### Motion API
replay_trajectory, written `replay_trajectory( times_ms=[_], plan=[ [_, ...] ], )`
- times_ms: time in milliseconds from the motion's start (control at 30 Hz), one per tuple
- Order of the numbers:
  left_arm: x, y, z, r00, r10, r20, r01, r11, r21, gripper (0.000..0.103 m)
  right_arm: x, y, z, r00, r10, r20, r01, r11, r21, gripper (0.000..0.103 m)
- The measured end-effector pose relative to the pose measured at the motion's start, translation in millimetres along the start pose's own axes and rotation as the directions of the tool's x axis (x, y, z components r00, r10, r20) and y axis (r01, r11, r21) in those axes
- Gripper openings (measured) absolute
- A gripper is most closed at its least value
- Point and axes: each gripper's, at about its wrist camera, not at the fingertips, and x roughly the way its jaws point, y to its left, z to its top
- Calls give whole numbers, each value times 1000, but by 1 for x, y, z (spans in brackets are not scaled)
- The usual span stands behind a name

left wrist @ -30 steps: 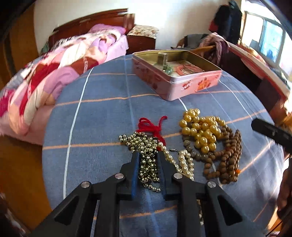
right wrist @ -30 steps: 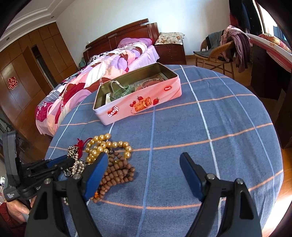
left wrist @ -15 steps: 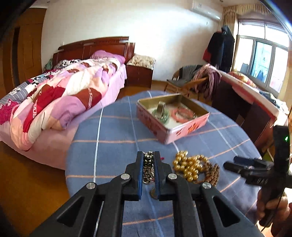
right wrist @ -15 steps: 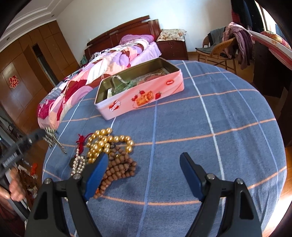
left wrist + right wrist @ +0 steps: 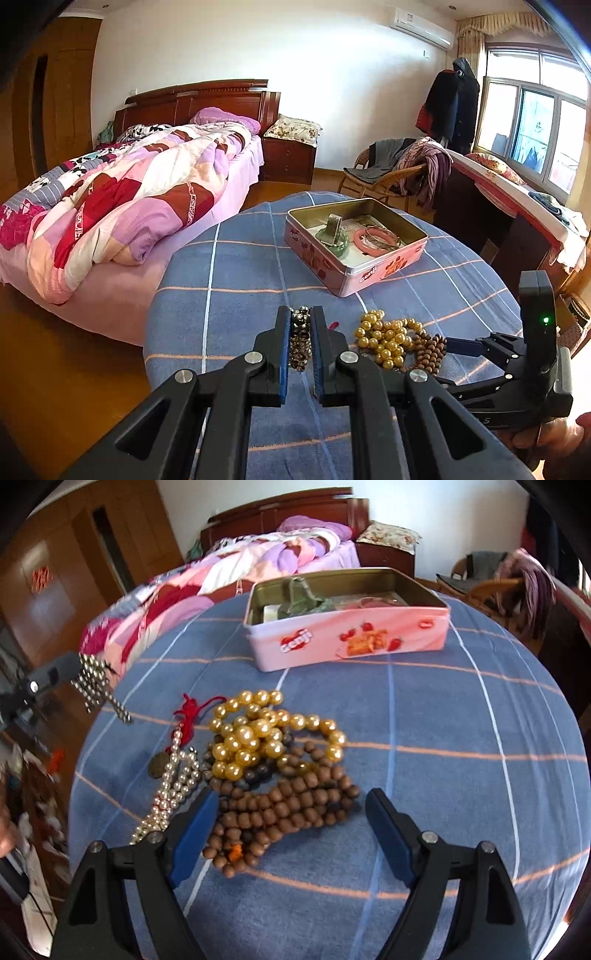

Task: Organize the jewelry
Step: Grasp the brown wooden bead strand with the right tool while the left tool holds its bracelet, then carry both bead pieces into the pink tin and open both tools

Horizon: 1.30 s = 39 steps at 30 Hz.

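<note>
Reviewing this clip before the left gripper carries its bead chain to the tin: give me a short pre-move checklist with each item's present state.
1. Left gripper shut on the silver bead chain: ok.
2. Chain lifted clear of the tablecloth: ok; in the right wrist view it dangles off the table's edge.
3. Chain free of the gold beads and brown beads: ok, both lie apart from it.
4. Tin open, with room: ok; bangles inside, floor partly bare.
5. Right gripper out of the way: ok; open above the brown beads, touching nothing.
6. Grip firm enough for carrying: cannot tell.
</note>
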Motion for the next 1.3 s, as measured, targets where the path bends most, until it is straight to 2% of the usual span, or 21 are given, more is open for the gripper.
replay_trajectory(
  times_ms=[33, 67, 100, 133, 167, 333, 433, 500, 533, 667, 767, 933, 1000, 1033, 1133, 1300],
  plan=[
    [1, 1, 0, 1000, 2, -3, -2, 1000, -3, 10, -1, 1, 0, 1000, 12, -2, -12, 1000, -9, 67],
    [0, 1, -1, 1000, 2, -4, -2, 1000, -4, 10, -2, 0, 0, 1000, 6, -3, -6, 1000, -17, 61],
    [0, 1, -1, 1000, 3, -5, -3, 1000, -5, 9, -2, -2, -1, 1000, 18, -8, -18, 1000, -14, 59],
    [0, 2, -1, 1000, 4, -5, -4, 1000, -6, 9, -4, -6, -1, 999, 32, -7, -32, 999, 2, 52],
    [0, 2, -2, 1000, 5, -5, -5, 1000, -7, 10, -6, -11, -1, 998, 57, -13, -56, 998, 23, 50],
    [-1, 7, -2, 1000, 8, -1, -8, 1000, -21, 10, -20, -26, -8, 998, 66, 9, -67, 995, 77, 47],
    [0, 10, -1, 1000, 9, -2, -9, 999, -33, 10, -38, -36, -7, 996, 61, 67, -67, 994, 88, 47],
    [1, 10, 0, 1000, 9, 1, -9, 999, -35, 10, -48, -38, -3, 994, 31, 107, -41, 995, 87, 47],
    [2, 10, 0, 1000, 12, 3, -12, 999, -34, 10, -56, -40, 0, 991, -11, 137, 0, 997, 79, 47],
    [7, 7, 2, 999, 44, 6, -44, 999, -6, 10, -74, -43, 12, 950, -204, 237, 205, 979, 23, 47],
    [12, 5, 6, 999, 45, 5, -45, 999, 1, 9, -77, -50, 24, 917, -279, 284, 285, 958, 21, 47],
    [25, -7, 22, 999, 44, 32, -45, 998, 48, 10, -73, -53, 46, 889, -316, 331, 326, 945, 27, 47],
    [28, -12, 30, 998, 36, 59, -40, 997, 68, 10, -71, -49, 55, 864, -346, 365, 365, 931, 17, 47],
    [30, -15, 33, 997, 31, 72, -36, 996, 78, 10, -71, -47, 61, 843, -370, 392, 397, 918, 13, 47],
    [40, -21, 47, 994, 17, 105, -28, 994, 104, 10, -68, -47, 73, 814, -395, 427, 429, 903, 16, 47],
    [65, -30, 70, 990, -9, 138, -7, 993, 117, 10, -54, -48, 93, 790, -407, 459, 451, 892, 15, 47]
  ],
)
